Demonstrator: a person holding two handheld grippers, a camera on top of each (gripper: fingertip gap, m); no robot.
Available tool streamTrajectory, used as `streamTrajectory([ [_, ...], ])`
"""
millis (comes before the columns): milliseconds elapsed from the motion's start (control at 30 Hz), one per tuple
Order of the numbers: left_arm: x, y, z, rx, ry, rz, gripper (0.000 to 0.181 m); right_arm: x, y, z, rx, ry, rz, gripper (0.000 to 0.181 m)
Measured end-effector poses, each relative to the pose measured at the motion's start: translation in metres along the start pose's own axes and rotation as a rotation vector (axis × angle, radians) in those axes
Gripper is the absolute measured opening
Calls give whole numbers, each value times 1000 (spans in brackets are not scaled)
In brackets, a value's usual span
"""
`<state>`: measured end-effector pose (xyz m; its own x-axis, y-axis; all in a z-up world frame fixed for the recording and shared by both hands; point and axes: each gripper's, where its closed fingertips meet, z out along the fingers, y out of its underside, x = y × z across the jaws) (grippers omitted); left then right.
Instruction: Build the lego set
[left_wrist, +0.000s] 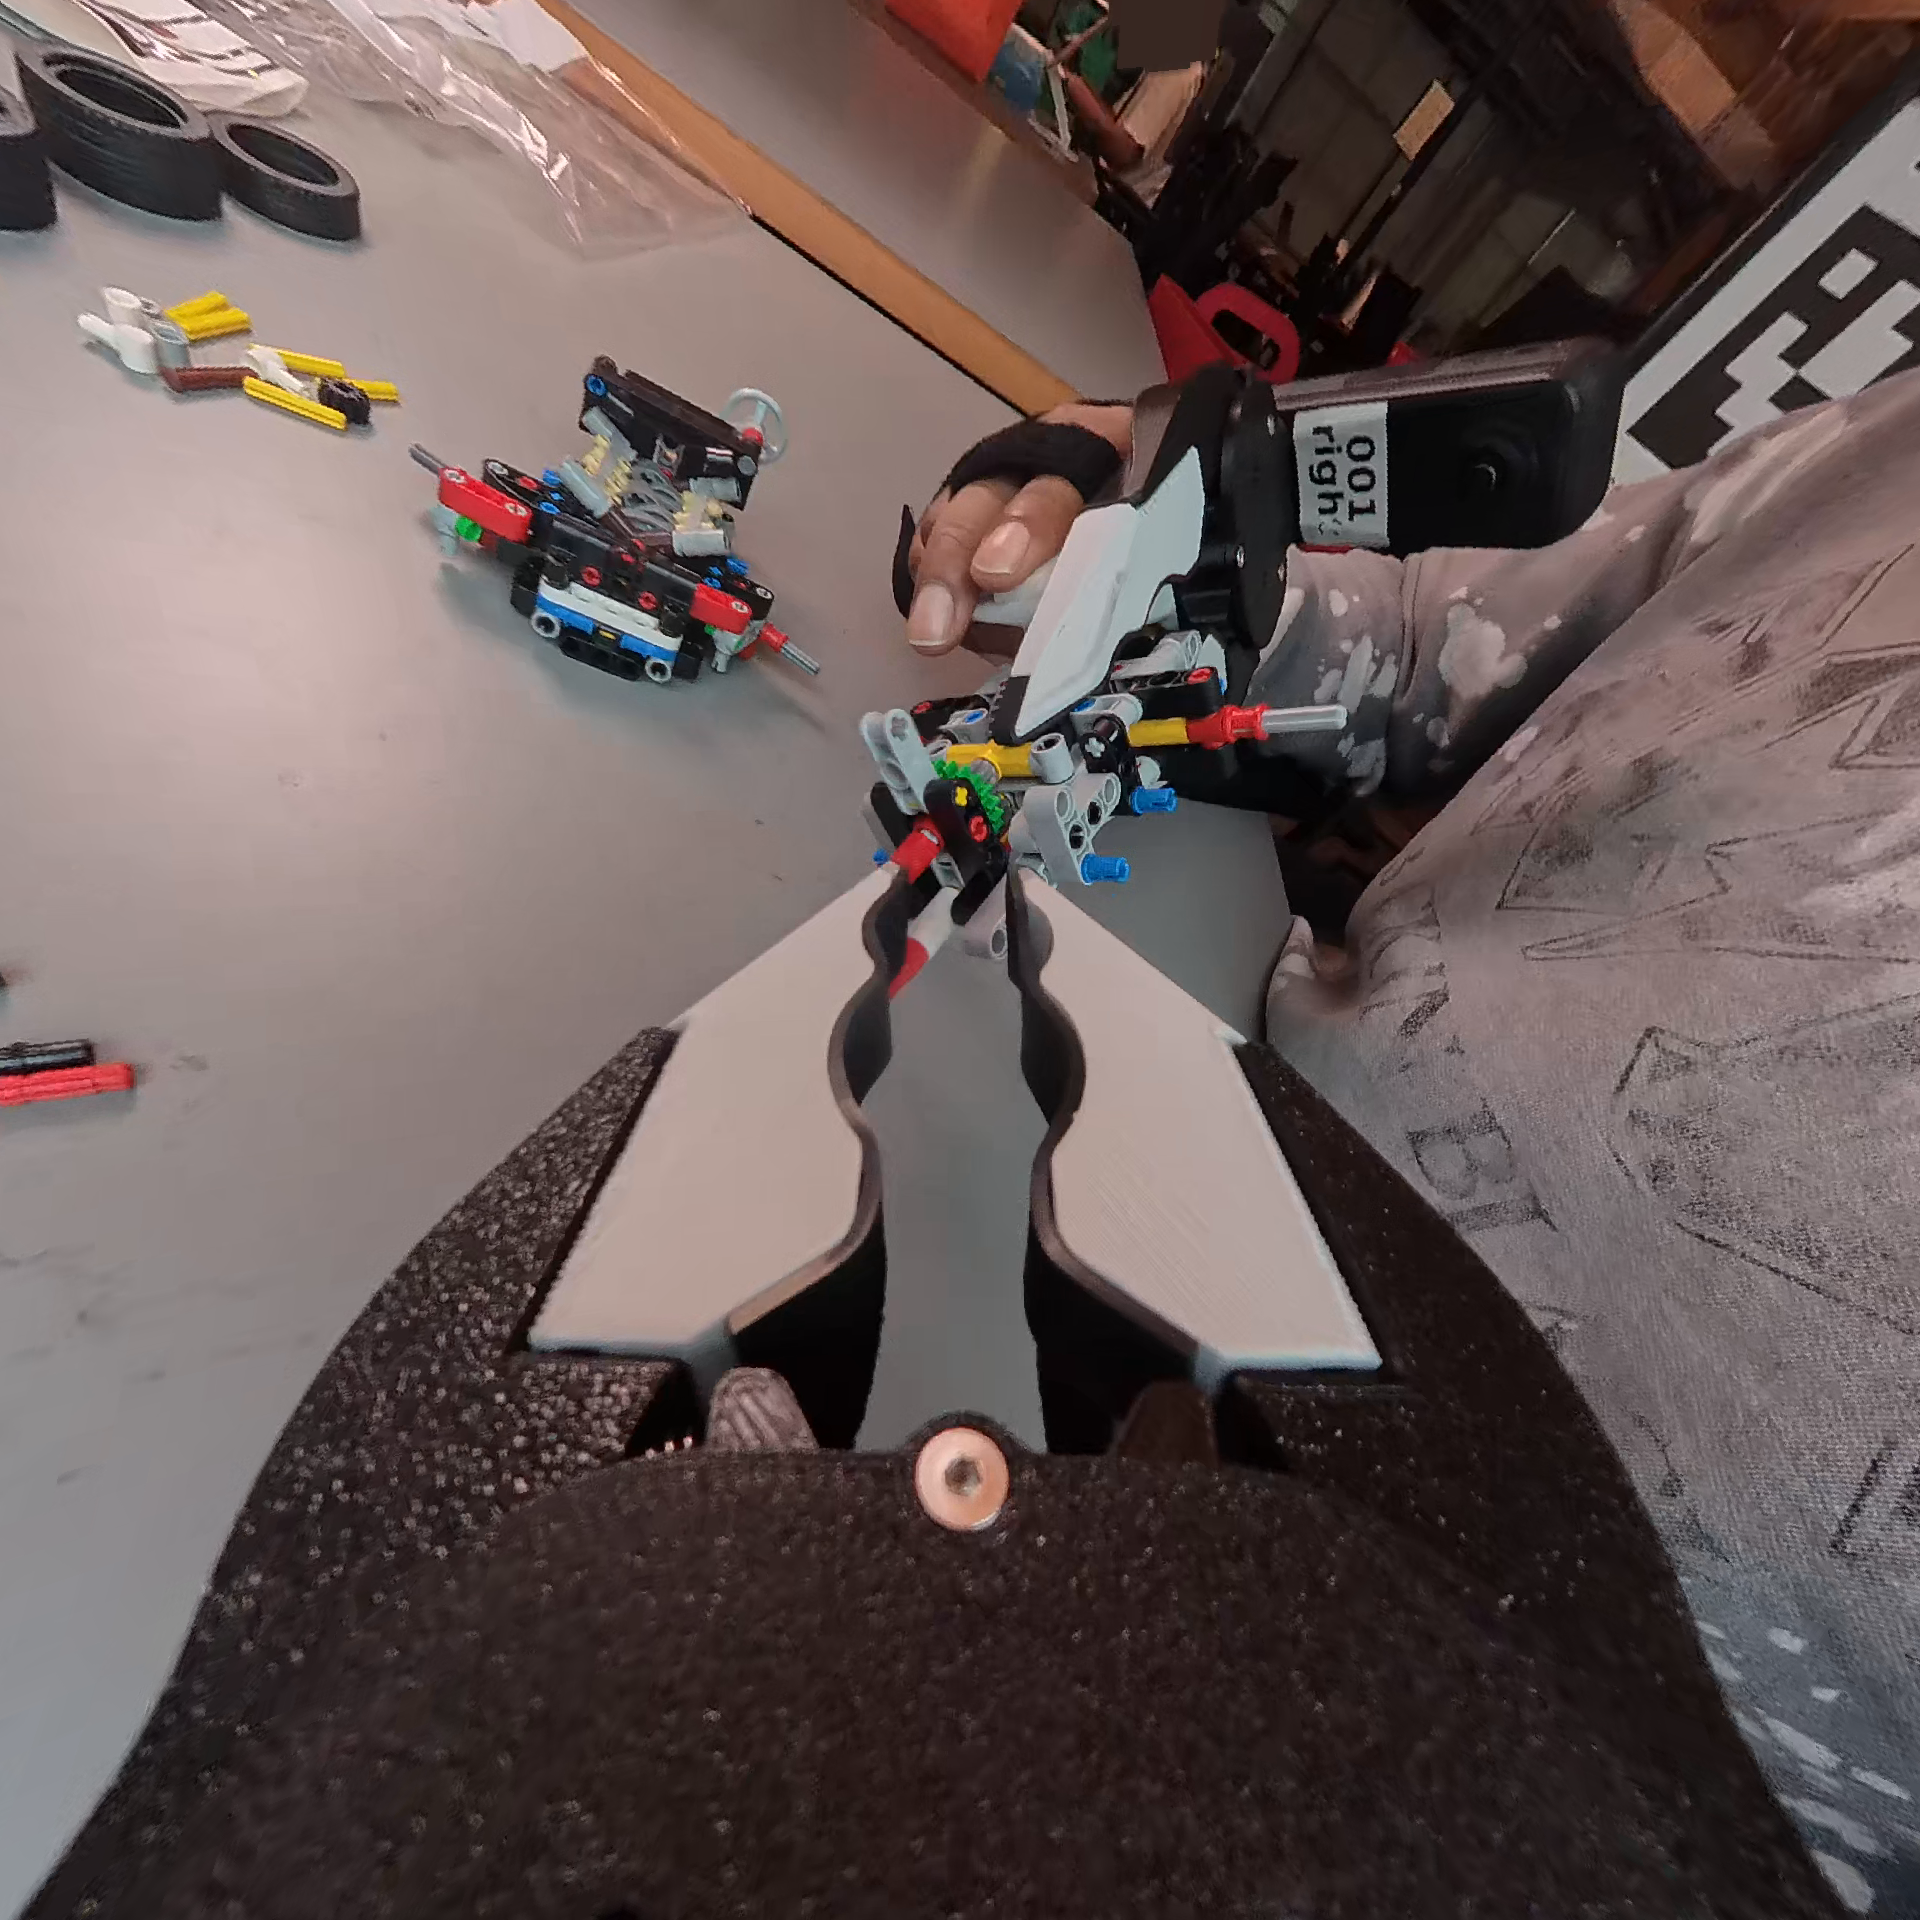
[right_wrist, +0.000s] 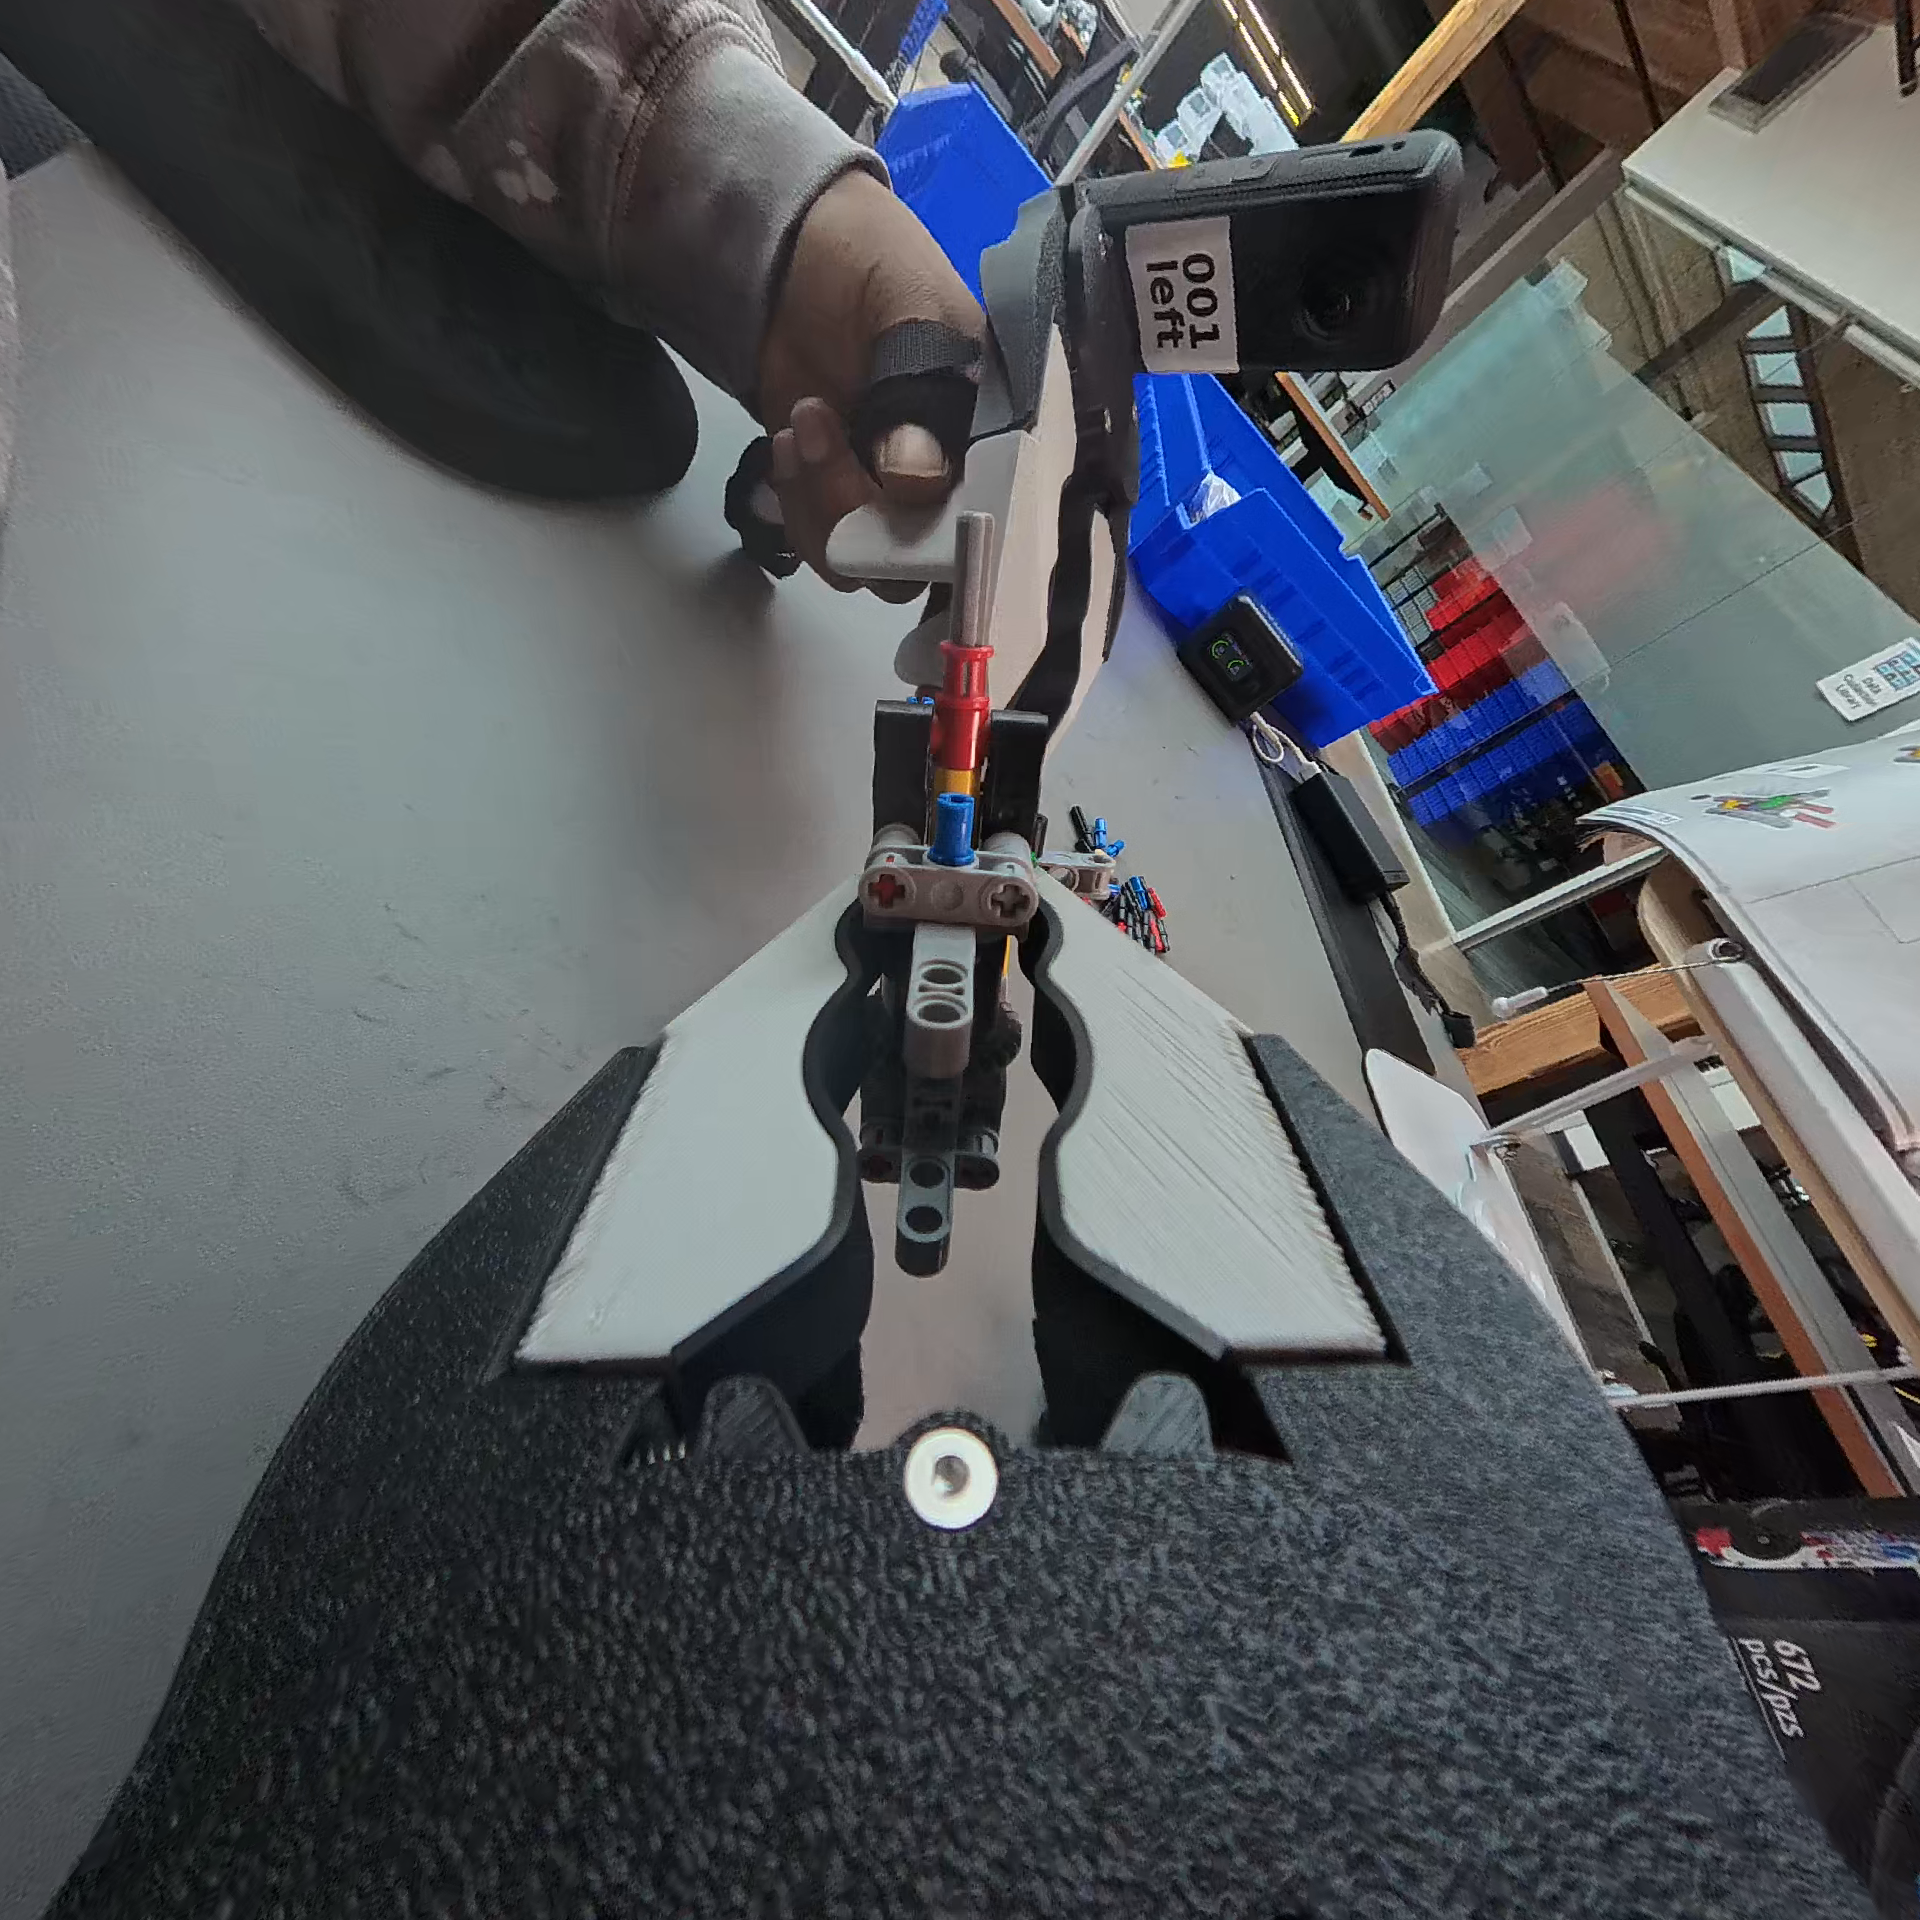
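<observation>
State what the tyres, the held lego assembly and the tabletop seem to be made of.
Tyres: probably matte black rubber, with ribbed tread.
Lego assembly: hard glossy plastic, judging by crisp moulded holes and saturated colours.
Tabletop: smooth grey laminate, perhaps; faint sheen, scuffs and a wood-coloured edge. Uncertain.

Both mounted close behind paired grey-and-black fingers, looking forward along them, low over the grey tabletop (left_wrist: 312, 831). Left view facing across toward its wooden far edge; right view facing the opposite way. Shared: the small multicoloured brick assembly (left_wrist: 1039, 790) (right_wrist: 951, 883), seen from opposite ends.
</observation>
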<state>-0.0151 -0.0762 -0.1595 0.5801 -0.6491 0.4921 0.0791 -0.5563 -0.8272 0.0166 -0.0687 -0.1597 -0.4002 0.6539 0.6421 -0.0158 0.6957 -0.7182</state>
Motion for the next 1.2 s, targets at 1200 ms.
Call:
streamTrajectory([
  [1200, 23, -27, 6, 124, -10, 200, 15, 40, -33, -21, 418, -16, 638, 24],
])
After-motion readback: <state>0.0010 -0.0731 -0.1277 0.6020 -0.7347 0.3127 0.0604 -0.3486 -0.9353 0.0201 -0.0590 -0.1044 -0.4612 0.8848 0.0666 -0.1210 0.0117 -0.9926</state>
